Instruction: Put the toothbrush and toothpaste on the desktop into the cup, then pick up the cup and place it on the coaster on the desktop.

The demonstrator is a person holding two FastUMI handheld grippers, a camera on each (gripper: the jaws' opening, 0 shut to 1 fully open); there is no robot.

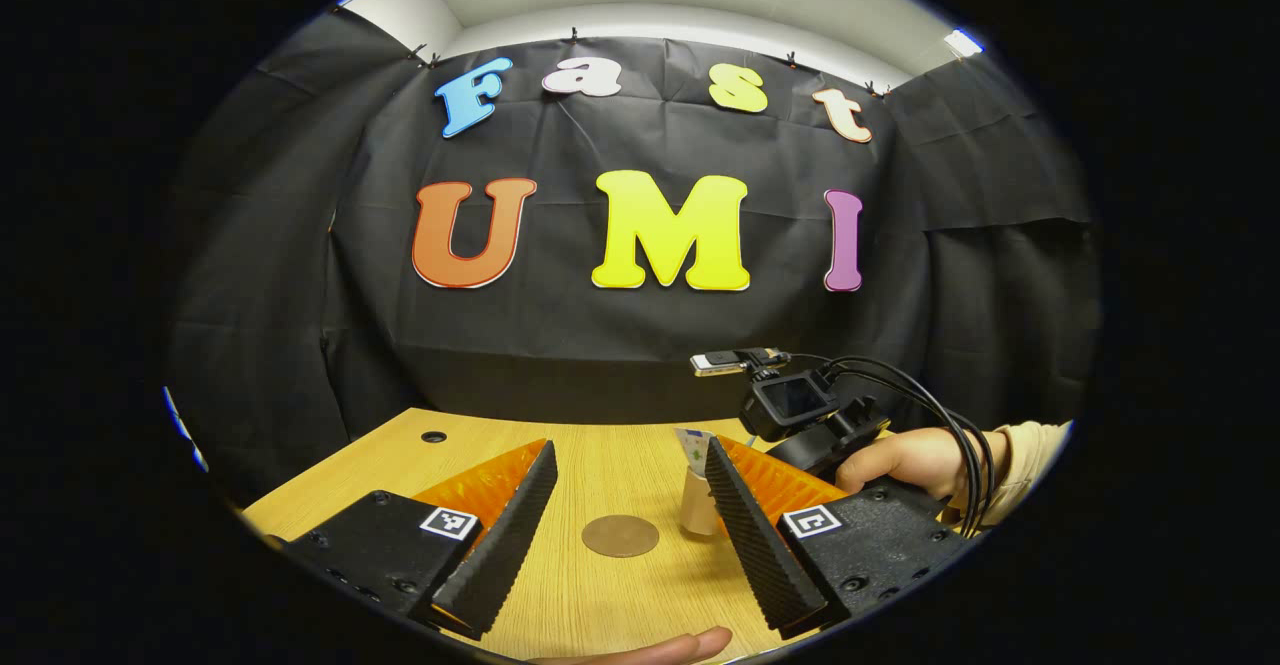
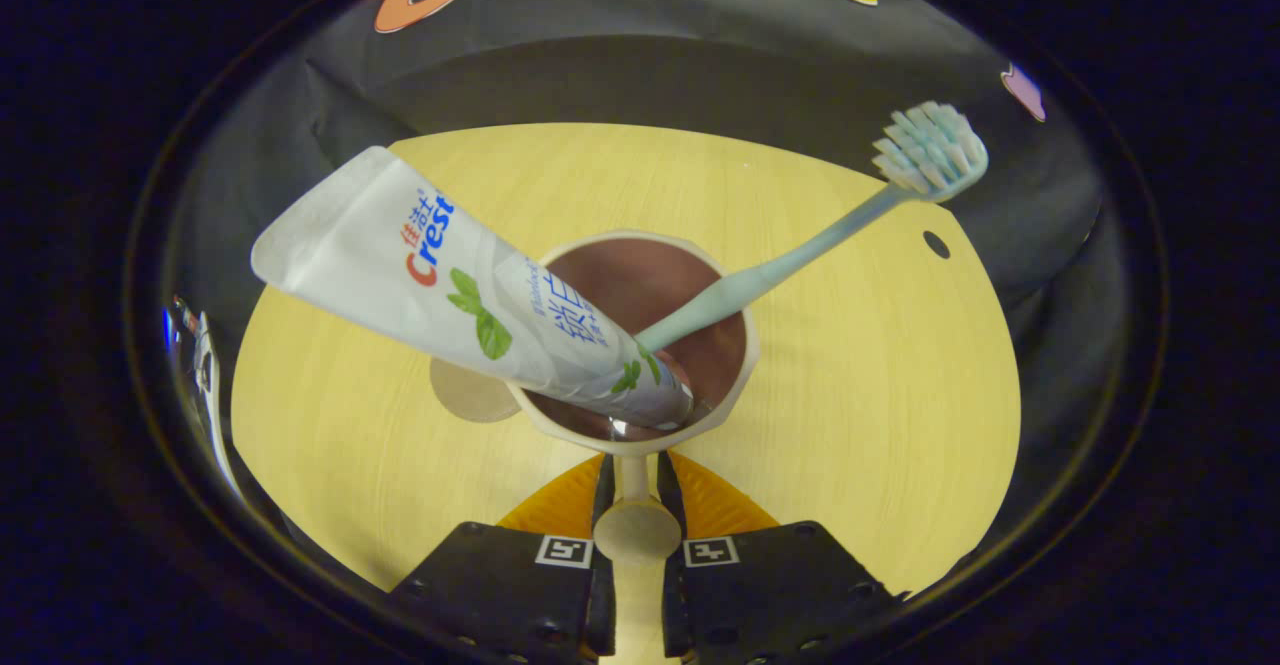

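My right tool is pinched on the cup's handle, a finger pressed against each side of it, so the cup hangs just ahead of my fingers with its mouth turned up toward the camera. In the right gripper view the toothpaste leans in the cup, its cap end down inside and its flat crimped end sticking out over the rim toward the left edge of the worktop. The toothbrush stands in the cup too, handle down, tilting out the other way with its bristle head up over the far right part of the worktop, near a small round hole there. The coaster lies flat on the worktop and peeks out from behind the cup's left rim; I cannot tell from here whether the cup touches the worktop or is lifted. My left tool is spread wide and holds nothing, hovering low over the near part of the worktop. In the left gripper view the coaster sits between my two fingers, and the cup with the toothpaste poking up stands just beside it, partly hidden behind my right finger. Past that, my hand grips the right tool.
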